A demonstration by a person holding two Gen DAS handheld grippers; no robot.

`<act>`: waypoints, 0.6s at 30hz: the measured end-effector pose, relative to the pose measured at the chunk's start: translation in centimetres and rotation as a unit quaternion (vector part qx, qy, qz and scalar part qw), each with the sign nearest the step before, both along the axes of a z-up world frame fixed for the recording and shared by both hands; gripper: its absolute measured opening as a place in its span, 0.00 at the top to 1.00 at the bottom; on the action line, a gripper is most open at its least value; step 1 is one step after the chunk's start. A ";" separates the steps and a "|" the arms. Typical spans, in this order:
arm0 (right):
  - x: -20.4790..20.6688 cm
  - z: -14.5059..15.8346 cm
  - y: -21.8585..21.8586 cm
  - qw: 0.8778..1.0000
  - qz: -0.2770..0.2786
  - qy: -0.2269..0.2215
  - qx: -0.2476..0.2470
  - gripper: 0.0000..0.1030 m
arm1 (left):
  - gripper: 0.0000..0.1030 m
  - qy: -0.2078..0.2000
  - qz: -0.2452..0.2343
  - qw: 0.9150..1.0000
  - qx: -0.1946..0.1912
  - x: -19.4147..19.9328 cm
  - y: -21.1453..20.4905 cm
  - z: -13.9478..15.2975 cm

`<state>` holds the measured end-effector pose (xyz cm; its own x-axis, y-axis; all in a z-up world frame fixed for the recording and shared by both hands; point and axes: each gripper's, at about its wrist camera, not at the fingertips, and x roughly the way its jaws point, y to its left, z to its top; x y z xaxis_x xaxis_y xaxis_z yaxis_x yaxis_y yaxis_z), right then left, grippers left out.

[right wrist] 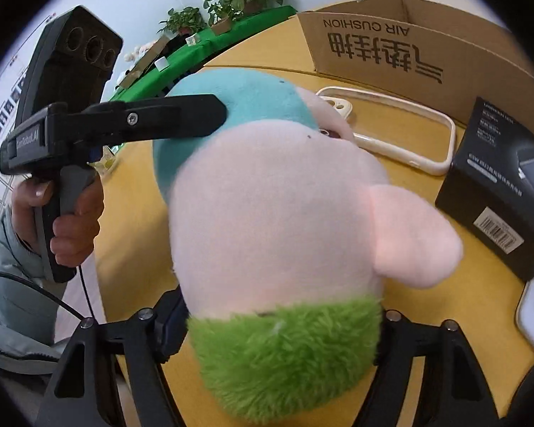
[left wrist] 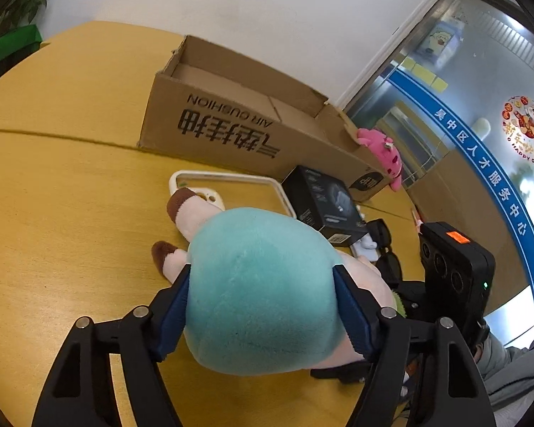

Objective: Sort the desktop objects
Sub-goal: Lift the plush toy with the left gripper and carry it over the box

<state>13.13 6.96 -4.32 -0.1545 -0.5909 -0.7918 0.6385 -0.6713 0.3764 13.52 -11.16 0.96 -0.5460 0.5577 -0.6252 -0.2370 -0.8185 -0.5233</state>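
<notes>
Pinching plush doll (left wrist: 260,291) (both fingers (left wrist: 176,306) closed).

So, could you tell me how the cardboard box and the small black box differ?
The cardboard box is brown, much larger and open-topped; the black box is small, closed and carries a barcode label. The cardboard box bears large upside-down lettering, the black box a product picture. Both rest on the yellow table.

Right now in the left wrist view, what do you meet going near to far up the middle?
Left hand-held gripper → plush toy clamped in it → white phone case → cardboard box → table's far edge.
</notes>
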 end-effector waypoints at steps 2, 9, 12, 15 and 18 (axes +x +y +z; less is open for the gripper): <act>0.0 1.3 0.5 1.000 -0.002 0.017 -0.001 0.34 | 0.27 0.029 -0.008 1.000 -0.003 0.3 0.5 1.5; -1.5 10.3 1.6 0.989 -0.018 0.149 -0.001 0.34 | 0.27 0.202 -0.040 0.978 -0.041 -1.1 2.7 11.8; -3.1 15.4 2.1 0.976 -0.020 0.215 0.014 0.34 | 0.27 0.267 -0.052 0.961 -0.047 -2.9 3.1 16.7; -4.7 21.0 2.5 0.957 -0.017 0.288 0.039 0.34 | 0.27 0.320 -0.055 0.945 -0.045 -4.8 3.2 21.4; -6.2 25.7 2.9 0.934 -0.013 0.351 0.058 0.34 | 0.27 0.363 -0.050 0.929 -0.049 -6.7 3.3 25.6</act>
